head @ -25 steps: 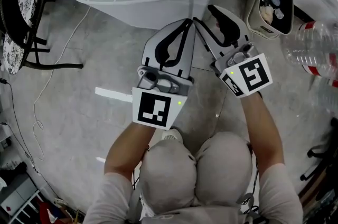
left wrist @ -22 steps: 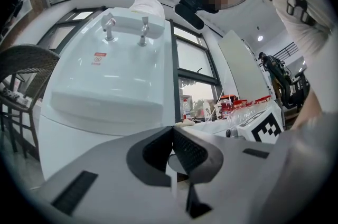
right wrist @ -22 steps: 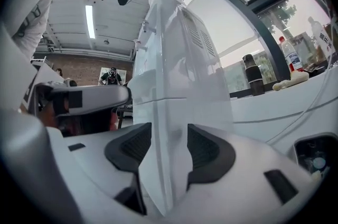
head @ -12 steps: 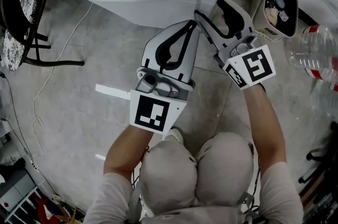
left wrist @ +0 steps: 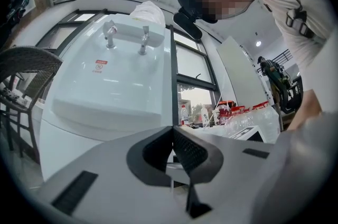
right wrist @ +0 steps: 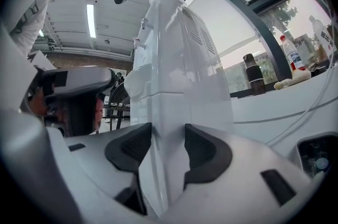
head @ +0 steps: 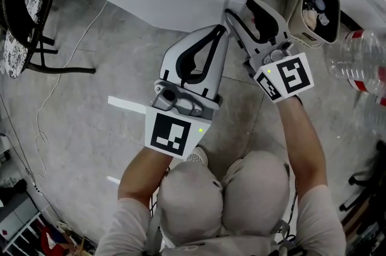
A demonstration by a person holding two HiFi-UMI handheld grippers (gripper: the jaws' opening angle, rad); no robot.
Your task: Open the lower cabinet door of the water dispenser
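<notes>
Just beyond the person's knees, the left tool is clenched on nothing, its tips meeting. Right of it and slightly farther, the right tool, its jaws just closing in, grasps the lower cabinet door edge of the water dispenser.

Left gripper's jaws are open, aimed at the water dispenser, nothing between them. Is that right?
No: the left gripper has its jaws shut together, as the left gripper view shows. The rest holds: aimed at the water dispenser, nothing between them.
</notes>
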